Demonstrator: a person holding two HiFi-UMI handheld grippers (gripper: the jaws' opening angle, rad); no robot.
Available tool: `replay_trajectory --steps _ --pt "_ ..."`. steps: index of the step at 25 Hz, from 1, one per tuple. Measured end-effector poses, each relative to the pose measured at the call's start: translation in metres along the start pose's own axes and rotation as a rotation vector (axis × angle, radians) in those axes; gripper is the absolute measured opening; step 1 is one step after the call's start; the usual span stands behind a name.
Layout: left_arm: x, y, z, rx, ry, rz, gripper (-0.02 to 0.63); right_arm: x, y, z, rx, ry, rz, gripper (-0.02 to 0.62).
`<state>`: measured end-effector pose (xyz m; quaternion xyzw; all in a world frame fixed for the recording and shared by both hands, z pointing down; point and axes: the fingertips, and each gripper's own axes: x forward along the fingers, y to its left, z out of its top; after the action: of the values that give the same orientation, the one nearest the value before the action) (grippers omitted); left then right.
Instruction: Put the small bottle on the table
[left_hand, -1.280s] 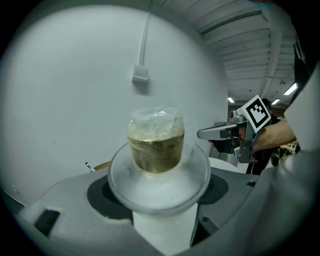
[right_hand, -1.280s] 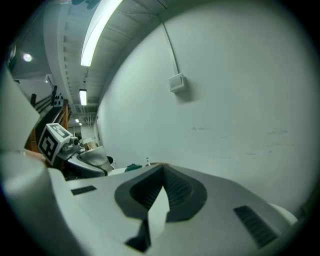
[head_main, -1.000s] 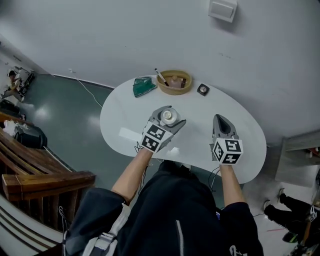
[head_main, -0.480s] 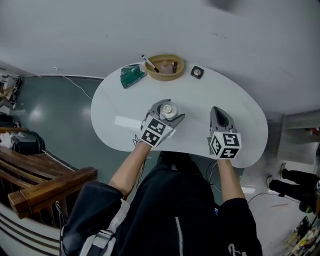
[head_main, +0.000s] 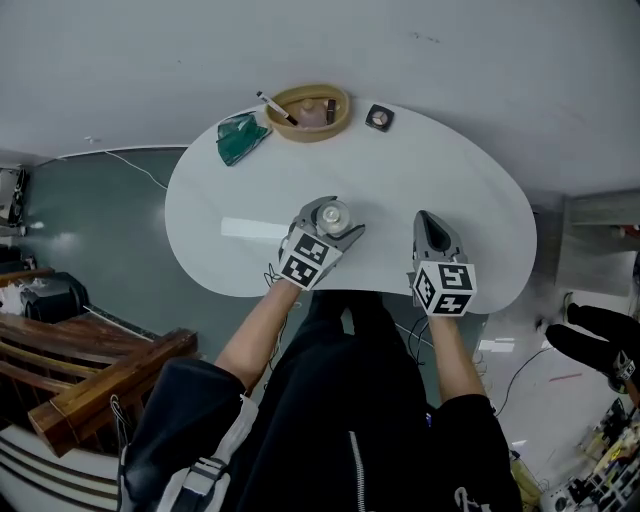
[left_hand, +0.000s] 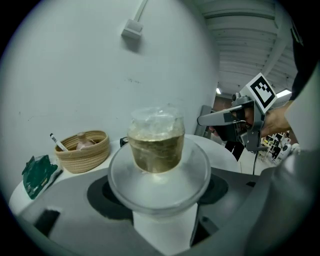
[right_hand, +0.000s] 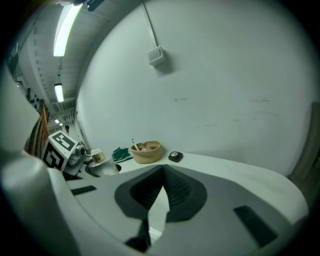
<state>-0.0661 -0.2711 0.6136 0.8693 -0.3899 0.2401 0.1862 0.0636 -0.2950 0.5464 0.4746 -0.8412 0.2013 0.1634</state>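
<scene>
The small bottle (head_main: 333, 214) has a white body, a clear wide collar and a capped top with yellowish liquid (left_hand: 156, 147). My left gripper (head_main: 331, 224) is shut on its white body, over the near middle of the white table (head_main: 430, 160). Whether the bottle's base touches the tabletop is hidden. My right gripper (head_main: 432, 216) hovers to the right near the front edge, jaws together with nothing between them (right_hand: 161, 169). The right gripper view shows the left gripper (right_hand: 87, 162) holding the bottle (right_hand: 97, 157) at far left.
At the table's far edge stand a woven basket (head_main: 308, 110) with a pen (head_main: 270, 104) and small items, a green packet (head_main: 238, 136) and a small black object (head_main: 378, 117). A pale strip (head_main: 250, 228) lies left of the left gripper. A wall rises behind the table.
The head view has shifted, so the table sits higher and further left. Both grippers have drawn slightly back toward the near edge. The left one has kept its hold on the bottle.
</scene>
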Motion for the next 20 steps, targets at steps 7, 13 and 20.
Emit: replay_trajectory --steps 7,13,20 --pt "0.033 0.011 0.005 0.042 0.016 -0.032 0.344 0.001 -0.015 -0.011 0.025 0.022 -0.031 0.003" --pt "0.065 0.020 0.003 0.062 0.028 -0.051 0.344 0.003 -0.029 -0.019 0.049 0.039 -0.063 0.003" --pt "0.101 0.030 -0.006 0.064 0.059 -0.064 0.344 0.004 -0.046 -0.028 0.065 0.065 -0.095 0.003"
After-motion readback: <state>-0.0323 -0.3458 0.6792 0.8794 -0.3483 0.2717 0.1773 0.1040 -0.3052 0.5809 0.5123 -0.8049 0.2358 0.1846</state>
